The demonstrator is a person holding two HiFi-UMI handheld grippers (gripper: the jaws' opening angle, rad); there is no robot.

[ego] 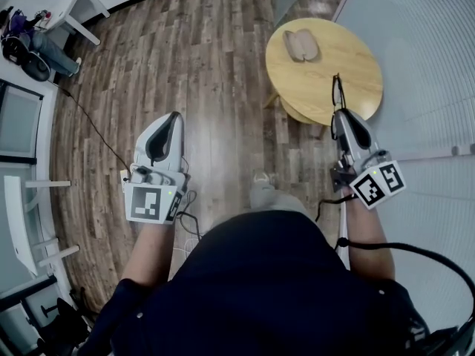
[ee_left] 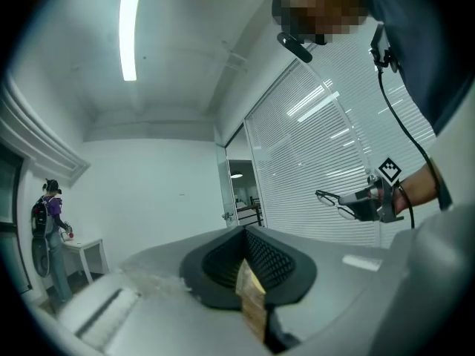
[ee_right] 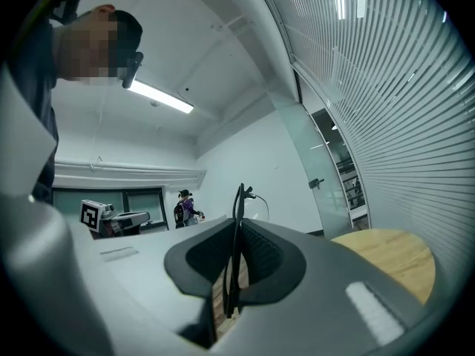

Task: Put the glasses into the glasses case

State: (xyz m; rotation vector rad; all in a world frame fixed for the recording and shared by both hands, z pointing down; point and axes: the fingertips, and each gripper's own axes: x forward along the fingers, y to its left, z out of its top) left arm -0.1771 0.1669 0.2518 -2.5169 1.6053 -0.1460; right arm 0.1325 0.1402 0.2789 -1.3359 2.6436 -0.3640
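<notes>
Right tool [ego: 338, 115] grips glasses [ego: 338, 91] near round wooden table [ego: 334, 50], plank floor [ego: 185, 50].

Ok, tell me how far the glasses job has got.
Done: the glasses are picked up. In hand: the right gripper is shut on them, near the table. Still to do: placing them in the case lying there; the left gripper is empty.

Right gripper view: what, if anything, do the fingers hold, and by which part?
The glasses, pinched edge-on at one end of the frame; the rest juts ahead.
</notes>
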